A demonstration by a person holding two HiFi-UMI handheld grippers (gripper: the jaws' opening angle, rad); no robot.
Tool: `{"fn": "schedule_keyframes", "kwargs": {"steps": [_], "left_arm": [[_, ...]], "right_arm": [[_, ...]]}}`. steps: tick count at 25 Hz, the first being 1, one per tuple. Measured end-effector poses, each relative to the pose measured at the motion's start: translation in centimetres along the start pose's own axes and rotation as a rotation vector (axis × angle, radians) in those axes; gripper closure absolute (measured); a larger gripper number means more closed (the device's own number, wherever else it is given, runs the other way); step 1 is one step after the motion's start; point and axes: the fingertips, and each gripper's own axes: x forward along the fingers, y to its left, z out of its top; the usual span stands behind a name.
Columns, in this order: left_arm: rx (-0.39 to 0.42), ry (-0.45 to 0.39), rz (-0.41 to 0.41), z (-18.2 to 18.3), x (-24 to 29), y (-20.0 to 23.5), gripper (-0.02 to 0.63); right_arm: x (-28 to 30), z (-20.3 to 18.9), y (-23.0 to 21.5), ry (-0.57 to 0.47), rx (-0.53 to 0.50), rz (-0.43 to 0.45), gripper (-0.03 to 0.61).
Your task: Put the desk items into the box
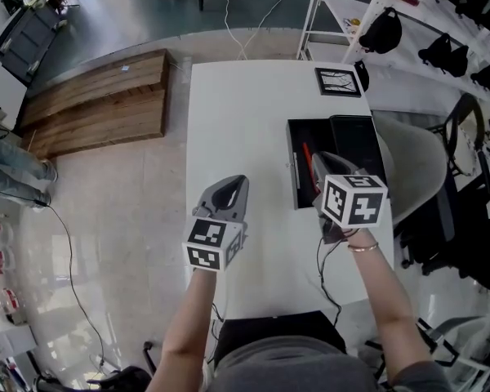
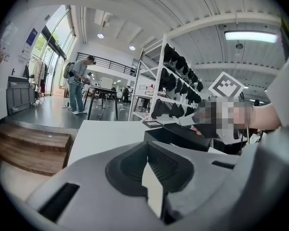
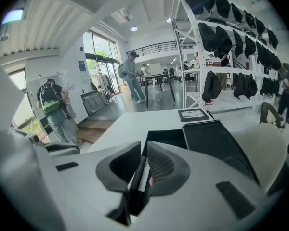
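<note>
An open black box [image 1: 298, 190] lies on the white table [image 1: 245, 121], its lid [image 1: 355, 141] folded out to the right. A red slim item [image 1: 306, 155] lies inside it. My right gripper [image 1: 317, 162] hovers over the box; in the right gripper view [image 3: 143, 150] its jaws stand a narrow gap apart, and a dark strip and a red spot show through the gap. I see nothing pressed between the pads. My left gripper [image 1: 233, 183] rests over bare table left of the box, shut [image 2: 145, 146] and empty. A black framed picture [image 1: 337, 82] lies at the far end.
A grey chair [image 1: 416, 170] stands against the table's right side. Shelves with black bags [image 1: 445, 51] run along the right. A wooden platform [image 1: 98, 104] lies on the floor to the left. A black cable [image 1: 322, 272] trails over the table's near edge.
</note>
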Motion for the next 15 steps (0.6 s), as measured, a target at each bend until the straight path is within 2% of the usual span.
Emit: {"fn": "schedule_keyframes", "kwargs": {"steps": [6, 15], "left_arm": [[0.02, -0.008, 0.017, 0.5, -0.6, -0.5, 0.607], [0.039, -0.021, 0.05, 0.9, -1.7, -1.4, 0.607]], "right_arm": [[-3.5, 0.0, 0.9, -0.056, 0.015, 0.047, 0.534], [-7.7, 0.3, 1.4, -0.166, -0.024, 0.075, 0.551]]}}
